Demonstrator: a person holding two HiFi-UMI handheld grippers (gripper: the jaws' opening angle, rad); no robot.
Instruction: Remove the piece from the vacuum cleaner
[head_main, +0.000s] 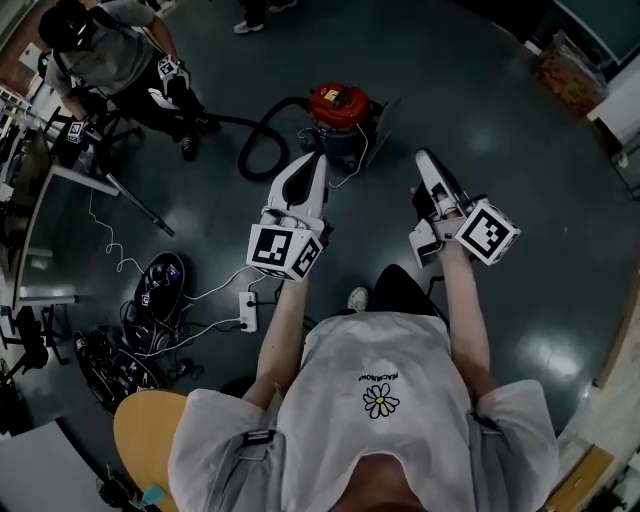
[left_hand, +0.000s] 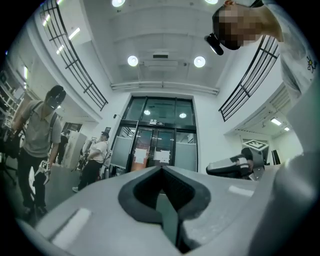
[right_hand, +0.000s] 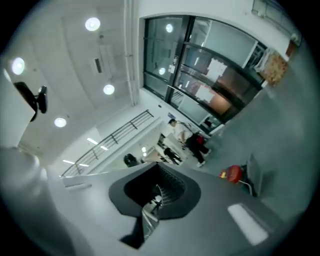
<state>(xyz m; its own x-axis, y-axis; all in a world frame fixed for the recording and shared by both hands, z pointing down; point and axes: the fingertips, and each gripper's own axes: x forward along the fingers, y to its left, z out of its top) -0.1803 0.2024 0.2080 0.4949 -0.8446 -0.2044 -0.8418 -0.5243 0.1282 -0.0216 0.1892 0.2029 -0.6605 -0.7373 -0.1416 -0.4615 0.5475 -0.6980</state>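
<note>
The red vacuum cleaner (head_main: 335, 108) stands on the dark floor ahead of me, and its black hose (head_main: 262, 140) loops off to the left. A grey flat panel (head_main: 386, 118) leans at its right side. My left gripper (head_main: 317, 162) is raised in the air short of the vacuum, jaws closed tip to tip with nothing in them. My right gripper (head_main: 426, 158) hangs to the right at the same height, also shut and empty. In the right gripper view the vacuum (right_hand: 233, 173) is small and far beyond the closed jaws (right_hand: 157, 167). The left gripper (left_hand: 161, 170) points up toward glass doors.
Another person (head_main: 110, 50) with marker-cube grippers stands at the far left by a table (head_main: 60, 185). A white power strip (head_main: 248, 310), cables and black bags (head_main: 160, 282) lie on the floor at my left. A round wooden seat (head_main: 145, 430) is behind me.
</note>
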